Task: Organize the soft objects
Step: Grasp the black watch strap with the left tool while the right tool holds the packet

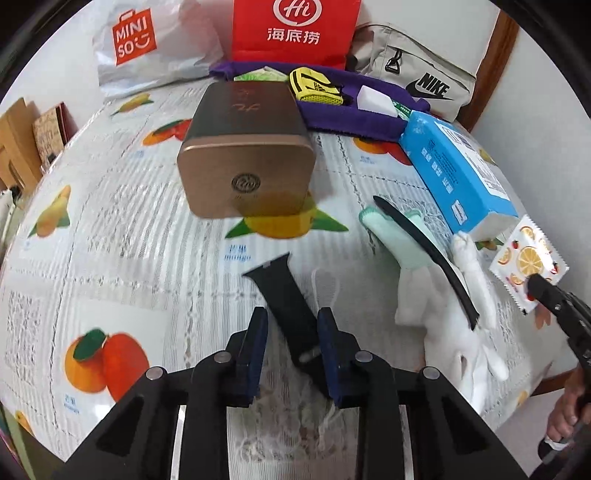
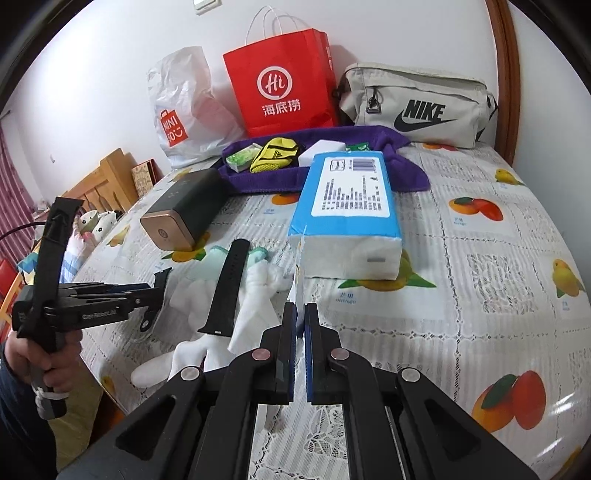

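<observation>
Left claw grips strap — towel holds glove.

A home: fruit-print tablecloth, shopping bags, wooden headboard.

Both wrist cams sit close above the bed, angled down toward the headboard-side wall, sharing the red bag, blue tissue pack and black strap.

free: bare cloth right of tissue pack | blocked: bronze box, purple towel behind
</observation>
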Demonstrator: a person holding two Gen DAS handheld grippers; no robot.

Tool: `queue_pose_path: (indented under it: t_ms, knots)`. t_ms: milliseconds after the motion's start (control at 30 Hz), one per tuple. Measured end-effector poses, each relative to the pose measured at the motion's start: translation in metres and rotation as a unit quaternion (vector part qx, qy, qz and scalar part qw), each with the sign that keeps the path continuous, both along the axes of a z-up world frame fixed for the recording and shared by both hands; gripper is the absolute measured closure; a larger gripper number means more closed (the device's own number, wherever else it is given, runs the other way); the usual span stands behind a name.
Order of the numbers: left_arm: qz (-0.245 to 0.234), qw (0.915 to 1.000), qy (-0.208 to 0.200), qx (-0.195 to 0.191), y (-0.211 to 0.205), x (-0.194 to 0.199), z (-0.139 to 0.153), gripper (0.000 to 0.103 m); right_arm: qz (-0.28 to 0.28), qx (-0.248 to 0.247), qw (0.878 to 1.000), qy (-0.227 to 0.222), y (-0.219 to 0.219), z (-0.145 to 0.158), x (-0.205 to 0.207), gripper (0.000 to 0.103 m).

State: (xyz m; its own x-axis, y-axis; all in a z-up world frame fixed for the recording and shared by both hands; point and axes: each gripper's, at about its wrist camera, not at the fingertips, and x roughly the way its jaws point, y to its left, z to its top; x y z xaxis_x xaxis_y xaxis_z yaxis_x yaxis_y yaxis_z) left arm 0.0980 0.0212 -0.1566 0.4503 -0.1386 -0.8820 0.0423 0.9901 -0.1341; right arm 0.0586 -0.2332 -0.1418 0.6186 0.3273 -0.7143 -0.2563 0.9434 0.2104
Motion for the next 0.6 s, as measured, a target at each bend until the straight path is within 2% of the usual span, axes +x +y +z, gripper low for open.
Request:
queue_pose_path:
  t_ms: [67, 133, 300, 400, 533, 600]
  knots:
    - [0.008, 0.9999, 0.005, -0.015, 0.003, 0.000, 0.000, 0.071, 0.000, 0.001, 1.000, 0.004, 0.000, -0.003, 0.001, 0.099]
    - [0.014, 0.9997, 0.002, -0.021, 0.004, 0.000, -0.002, 0.071, 0.002, 0.003, 1.000, 0.005, 0.001, -0.003, 0.001, 0.099]
    - [-0.001, 1.0000, -0.008, -0.002, -0.012, 0.004, -0.004, 0.071, 0.007, 0.000, 1.000, 0.004, 0.004, -0.001, 0.001, 0.099]
    - [-0.012, 0.9990, -0.029, 0.032, -0.021, 0.005, -0.005, 0.078, 0.006, 0.000, 1.000, 0.003, 0.003, -0.001, 0.001, 0.099]
    - [-0.005, 0.9994, -0.032, 0.014, -0.009, 0.006, 0.001, 0.082, 0.004, -0.002, 1.000, 0.005, 0.001, -0.001, 0.000, 0.099]
    - [0.002, 0.9991, -0.037, 0.020, 0.000, 0.004, 0.006, 0.082, 0.001, -0.003, 1.000, 0.004, -0.001, -0.001, 0.000, 0.099]
